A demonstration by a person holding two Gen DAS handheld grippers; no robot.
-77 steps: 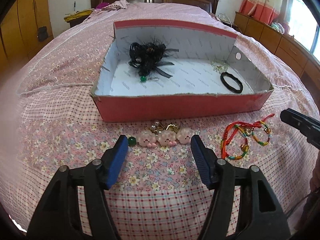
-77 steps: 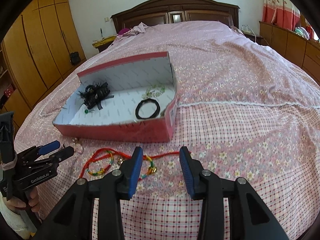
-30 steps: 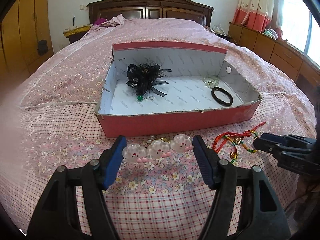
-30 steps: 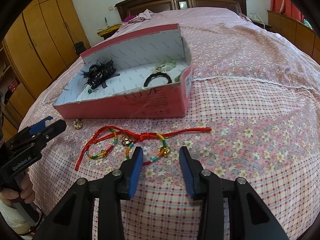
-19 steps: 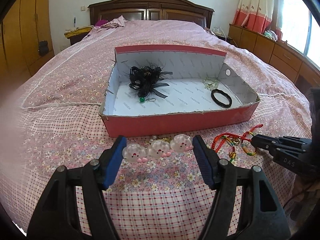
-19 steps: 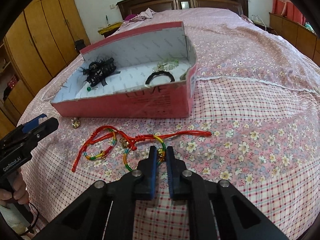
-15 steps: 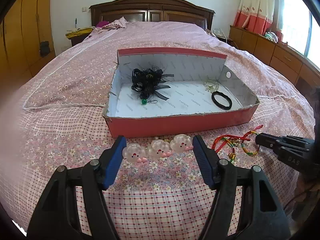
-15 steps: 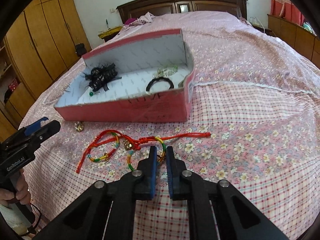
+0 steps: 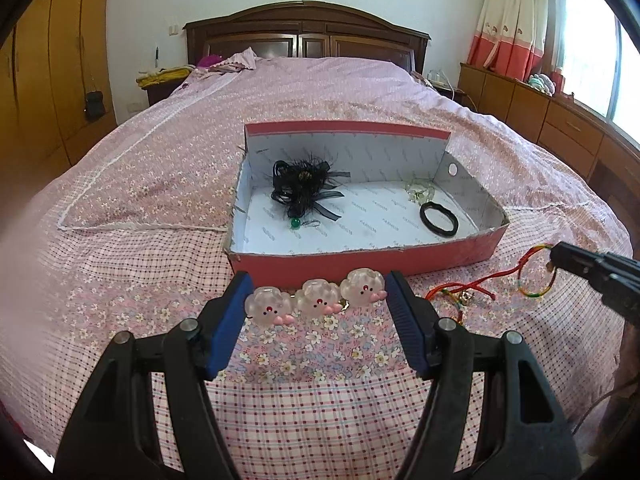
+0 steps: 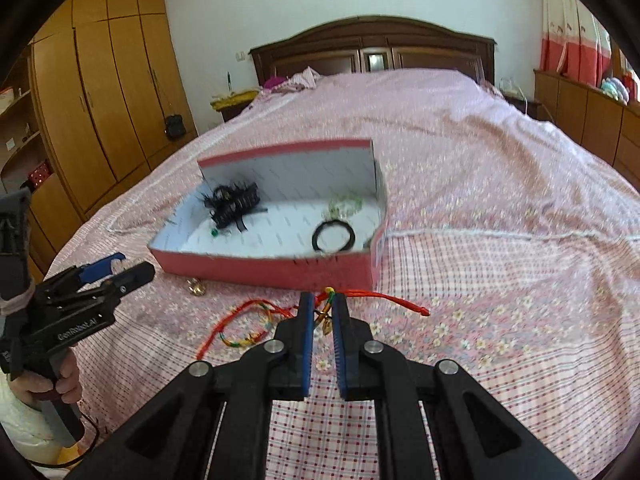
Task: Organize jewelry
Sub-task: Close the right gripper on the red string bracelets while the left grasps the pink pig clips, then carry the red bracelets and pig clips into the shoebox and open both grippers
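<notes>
My left gripper (image 9: 318, 280) is shut on a hair clip (image 9: 320, 300) with three clear pink-faced beads, held crosswise between the blue pads, just in front of the red box (image 9: 360, 266). My right gripper (image 10: 323, 302) is shut on a red string bracelet (image 10: 256, 308) with rainbow loops. It pinches the bracelet near a small gold charm, and the rest trails onto the bedspread. In the left wrist view, the right gripper (image 9: 560, 258) holds the bracelet (image 9: 536, 280) up at the right. In the right wrist view, the left gripper (image 10: 124, 270) is at the far left.
The open red box (image 10: 260, 268) lies on the pink floral bedspread. It holds a black feathered hairpiece (image 9: 304, 188), a black hair tie (image 9: 439, 219) and a pale beaded piece (image 9: 420, 192). A small gold trinket (image 10: 196, 288) lies on the bed by the box's front.
My right gripper closed on the bracelet and rose, lifting one end off the bed. My left gripper kept hold of the bead clip and barely moved.
</notes>
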